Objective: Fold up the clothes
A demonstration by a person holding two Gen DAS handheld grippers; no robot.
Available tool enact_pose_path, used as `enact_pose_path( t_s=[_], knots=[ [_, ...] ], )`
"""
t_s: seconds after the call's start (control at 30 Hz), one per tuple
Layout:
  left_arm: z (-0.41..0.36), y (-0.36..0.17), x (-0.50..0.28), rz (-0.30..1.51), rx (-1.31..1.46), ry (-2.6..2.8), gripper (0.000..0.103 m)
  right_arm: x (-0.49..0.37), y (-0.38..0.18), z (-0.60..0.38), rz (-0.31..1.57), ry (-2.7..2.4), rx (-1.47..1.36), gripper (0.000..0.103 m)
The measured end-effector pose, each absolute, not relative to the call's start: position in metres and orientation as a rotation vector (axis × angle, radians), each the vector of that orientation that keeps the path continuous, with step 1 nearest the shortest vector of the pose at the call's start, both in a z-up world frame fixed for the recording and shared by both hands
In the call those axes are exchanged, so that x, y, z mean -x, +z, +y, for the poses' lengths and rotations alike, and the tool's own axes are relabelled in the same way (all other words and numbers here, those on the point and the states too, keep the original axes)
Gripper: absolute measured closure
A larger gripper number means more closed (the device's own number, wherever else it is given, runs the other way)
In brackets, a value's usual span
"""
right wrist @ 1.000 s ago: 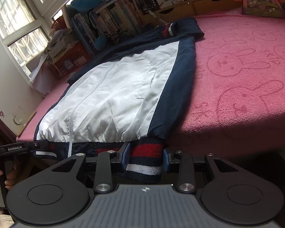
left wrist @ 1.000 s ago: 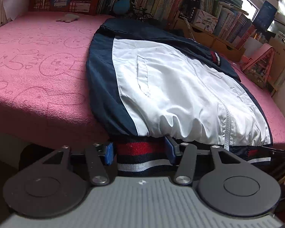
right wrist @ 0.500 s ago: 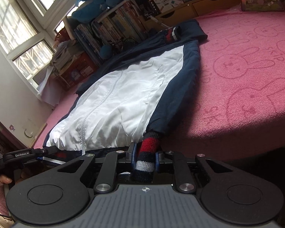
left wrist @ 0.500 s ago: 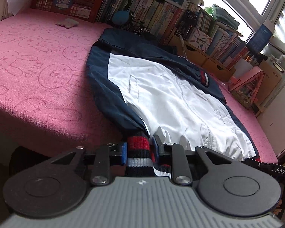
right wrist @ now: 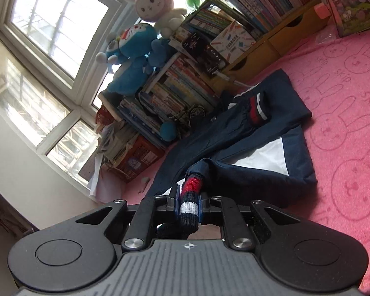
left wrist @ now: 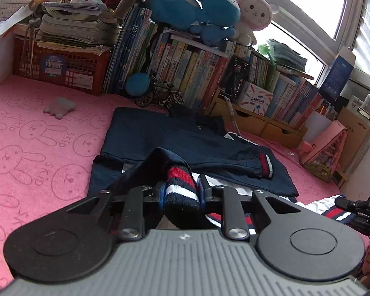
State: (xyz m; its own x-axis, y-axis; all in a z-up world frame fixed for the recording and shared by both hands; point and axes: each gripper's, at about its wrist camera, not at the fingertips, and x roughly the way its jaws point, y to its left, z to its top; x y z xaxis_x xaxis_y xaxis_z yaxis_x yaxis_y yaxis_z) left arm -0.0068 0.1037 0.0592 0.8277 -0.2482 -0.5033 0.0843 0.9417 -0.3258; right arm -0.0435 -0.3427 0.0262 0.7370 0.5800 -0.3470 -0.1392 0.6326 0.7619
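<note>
A navy and white jacket [left wrist: 160,135] lies on the pink bed cover [left wrist: 37,148], its lower part lifted and doubled back. My left gripper [left wrist: 182,192] is shut on the red, white and navy striped hem [left wrist: 178,175], held above the jacket. In the right wrist view my right gripper [right wrist: 188,202] has its jaws closing on the other end of that hem [right wrist: 192,185], pads pressing it. Beyond it a white front panel [right wrist: 266,155] shows under the raised navy fold [right wrist: 246,180]. A sleeve with a striped cuff [left wrist: 265,165] lies across the jacket.
Packed bookshelves [left wrist: 197,74] with plush toys [left wrist: 197,12] on top line the bed's far side. A red crate [left wrist: 61,66] of papers stands far left, with a small grey toy [left wrist: 59,106] and a model bicycle [left wrist: 160,96] nearby. A pink box [left wrist: 325,153] stands at right.
Both grippers closed on the striped hem at the bed's front edge, then rose and carried it toward the bookshelves. The jacket's lower part now folds back over the white front.
</note>
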Motion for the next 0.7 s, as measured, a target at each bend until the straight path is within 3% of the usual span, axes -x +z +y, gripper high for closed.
enact_pose_path(
  t_s=[0.33, 0.5, 0.57, 0.7],
  knots=[
    [0.094, 0.024, -0.062, 0.686, 0.244, -0.117, 0.075, -0.059, -0.018, -0.345, 0.743, 0.288, -0.829, 0.087],
    [0.1, 0.016, -0.07, 0.69, 0.246, -0.098, 0.066, -0.075, -0.038, -0.348, 0.79, 0.281, -0.834, 0.086],
    [0.106, 0.018, -0.071, 0.68, 0.245, -0.087, 0.061, -0.076, -0.04, -0.351, 0.795, 0.289, -0.831, 0.084],
    [0.119, 0.024, -0.074, 0.668, 0.279, -0.055, 0.062, -0.08, -0.037, -0.359, 0.807, 0.329, -0.845, 0.077]
  ],
)
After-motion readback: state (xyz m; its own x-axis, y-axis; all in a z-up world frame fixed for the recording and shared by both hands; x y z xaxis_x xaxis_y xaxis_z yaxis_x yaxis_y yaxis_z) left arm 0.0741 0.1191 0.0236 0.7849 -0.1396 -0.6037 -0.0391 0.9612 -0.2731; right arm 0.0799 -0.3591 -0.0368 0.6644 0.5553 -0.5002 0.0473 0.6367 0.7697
